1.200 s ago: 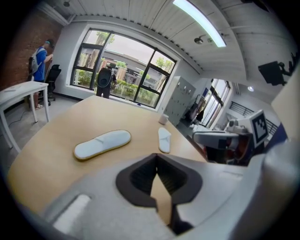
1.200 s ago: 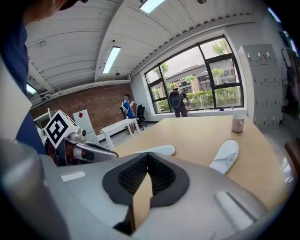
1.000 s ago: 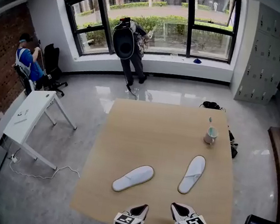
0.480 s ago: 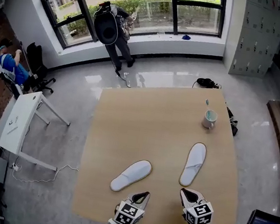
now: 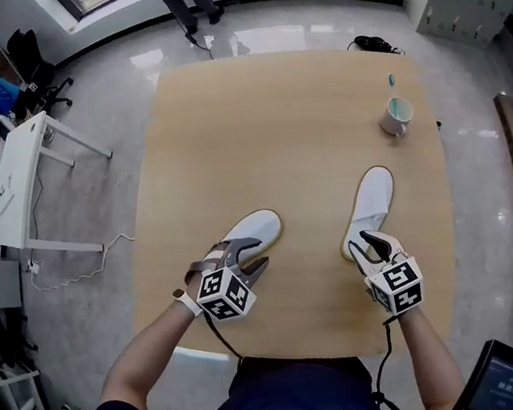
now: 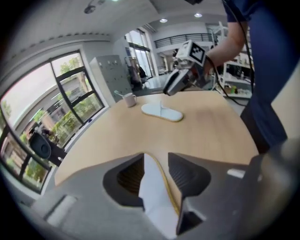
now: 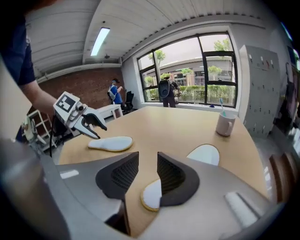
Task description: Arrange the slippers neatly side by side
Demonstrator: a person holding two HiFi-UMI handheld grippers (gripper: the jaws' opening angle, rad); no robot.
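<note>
Between just-opened jaws | left gripper [image 5: 252, 254]: left slipper [image 5: 257, 227] | right gripper [image 5: 370, 248]: right slipper [image 5: 372, 195]

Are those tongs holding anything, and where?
Nothing is gripped yet. Both tongs have just been opening: the left tongs straddle the near edge of the left slipper, the right tongs the near end of the right slipper.

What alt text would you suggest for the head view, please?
The left gripper and right gripper, jaws just opened, reach the near ends of the left slipper and right slipper, lying apart and unaligned on a wooden table. A mug stands beyond.
</note>
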